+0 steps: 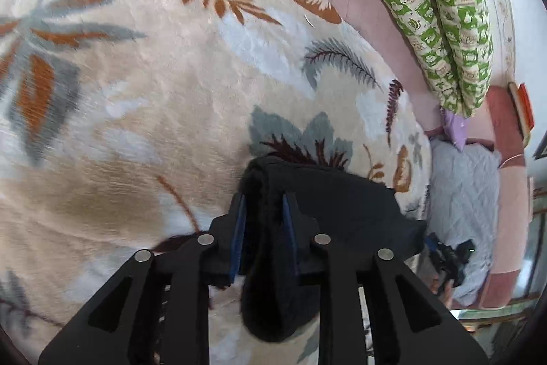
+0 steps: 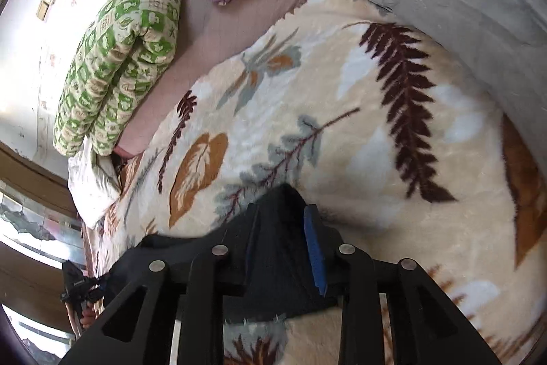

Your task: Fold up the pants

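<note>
Two hand-held grippers, left and right, are standing slightly parted around folds of the black pants, which are lying on the leaf-patterned blanket; both should be widening fully before lifting away, so the fold is not dragged

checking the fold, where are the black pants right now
The black pants lie low in both wrist views on the leaf-print blanket, one end between the left gripper fingers, the other between the right gripper fingers.

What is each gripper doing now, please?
Left gripper: black pants inside; whether gripped cannot be told.
Right gripper: open, black pants inside.
</note>
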Motion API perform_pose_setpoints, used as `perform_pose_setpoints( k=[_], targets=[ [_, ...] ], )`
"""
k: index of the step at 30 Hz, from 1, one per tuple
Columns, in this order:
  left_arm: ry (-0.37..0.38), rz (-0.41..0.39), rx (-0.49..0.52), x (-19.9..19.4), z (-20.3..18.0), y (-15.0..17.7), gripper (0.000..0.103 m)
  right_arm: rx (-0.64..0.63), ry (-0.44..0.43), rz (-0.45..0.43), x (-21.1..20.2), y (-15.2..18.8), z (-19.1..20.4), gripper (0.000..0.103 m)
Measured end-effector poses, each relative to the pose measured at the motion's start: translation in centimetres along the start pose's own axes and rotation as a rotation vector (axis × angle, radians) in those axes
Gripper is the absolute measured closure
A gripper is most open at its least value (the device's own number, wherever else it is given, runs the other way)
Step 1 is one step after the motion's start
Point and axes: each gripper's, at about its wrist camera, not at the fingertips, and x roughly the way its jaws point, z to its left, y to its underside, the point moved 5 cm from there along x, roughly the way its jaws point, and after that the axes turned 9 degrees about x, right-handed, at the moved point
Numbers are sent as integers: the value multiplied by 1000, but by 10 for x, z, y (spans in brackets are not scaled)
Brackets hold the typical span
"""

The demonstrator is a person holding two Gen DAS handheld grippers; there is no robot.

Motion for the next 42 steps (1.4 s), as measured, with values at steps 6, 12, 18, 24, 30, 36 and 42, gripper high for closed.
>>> perform_pose_setpoints(
  k=[6,12,18,24,30,36,42],
  targets=[
    [-2,-56,147,-32,-52,31,78,-44,-64,39,-25,35,14,74],
    [181,74,309,22,-178,95,59,58,17,-26,-22,21,-11,65],
    [268,171,279,106,-283,134,59,147,-24,21,-14,15,-37,57],
    [326,242,31,168,-334,180,59,184,-168,89,6,-1,-43,51],
    [366,203,-194,205,-364,183,59,149,-186,134,21,-8,-44,49],
    [322,56,-398,221,-365,172,59,195,-280,168,28,-15,-52,46],
    [278,53,-479,234,-366,192,59,179,-296,203,34,-19,-49,44]
  ],
)
